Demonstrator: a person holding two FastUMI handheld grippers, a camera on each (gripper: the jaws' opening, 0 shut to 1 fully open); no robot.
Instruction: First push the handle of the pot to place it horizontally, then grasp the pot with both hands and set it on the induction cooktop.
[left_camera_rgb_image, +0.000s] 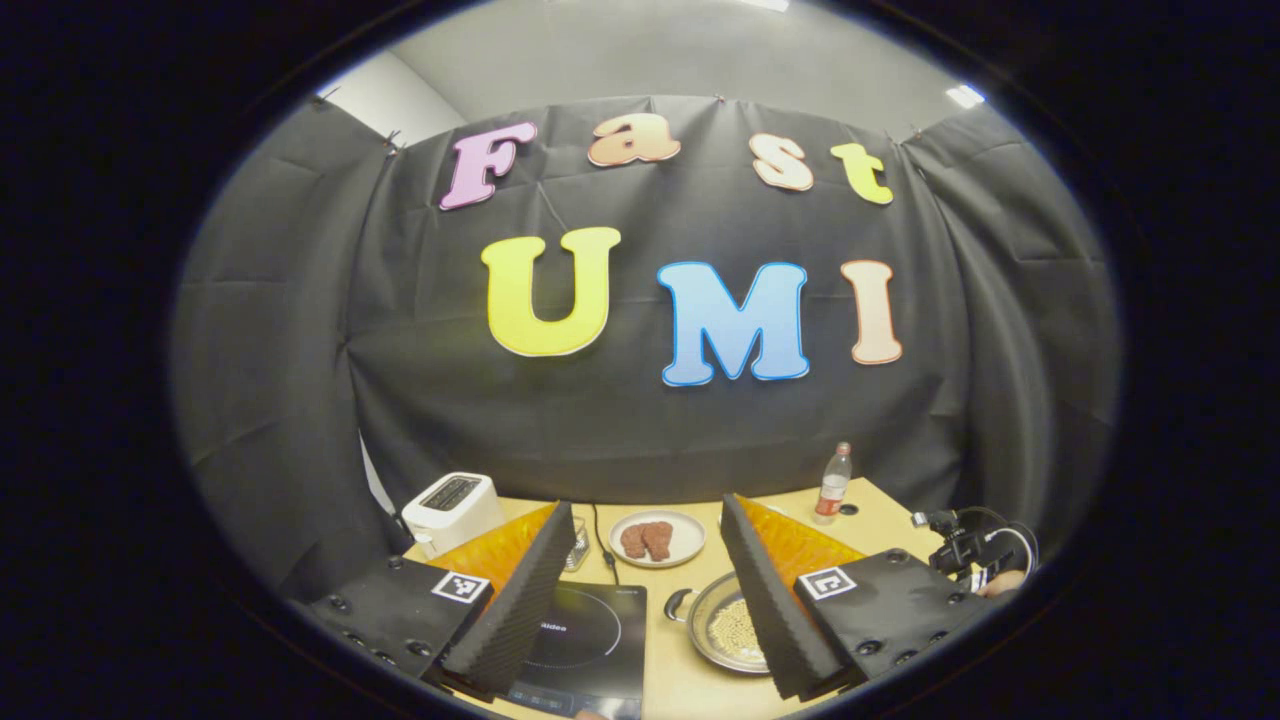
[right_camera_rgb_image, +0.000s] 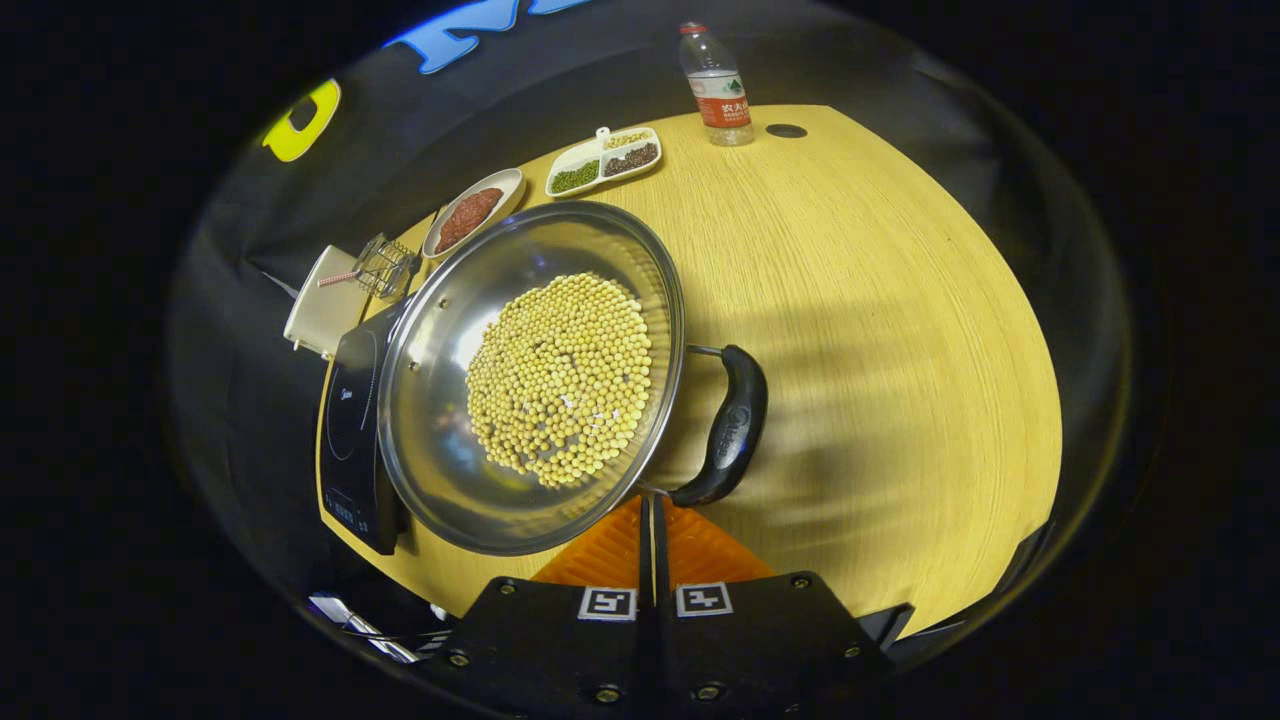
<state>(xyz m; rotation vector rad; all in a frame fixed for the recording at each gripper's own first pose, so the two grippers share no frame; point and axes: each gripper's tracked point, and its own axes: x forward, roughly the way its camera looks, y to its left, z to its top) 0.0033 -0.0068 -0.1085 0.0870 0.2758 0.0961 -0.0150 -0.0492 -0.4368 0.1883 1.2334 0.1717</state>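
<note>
The shiny steel pot (right_camera_rgb_image: 530, 380), holding pale round beans (right_camera_rgb_image: 560, 380), is sitting just ahead of the right gripper (right_camera_rgb_image: 648, 520), whose fingers are pressing together near the curved black handle (right_camera_rgb_image: 730, 425). The left gripper (left_camera_rgb_image: 650, 590) is hanging spread apart over the black induction cooktop (left_camera_rgb_image: 590, 640) on the wooden table (right_camera_rgb_image: 860, 330).

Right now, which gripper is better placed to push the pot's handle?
Right. The right gripper, fingers together, sits right at the pot rim beside the handle. The left gripper is open and hangs well above the table.
</note>
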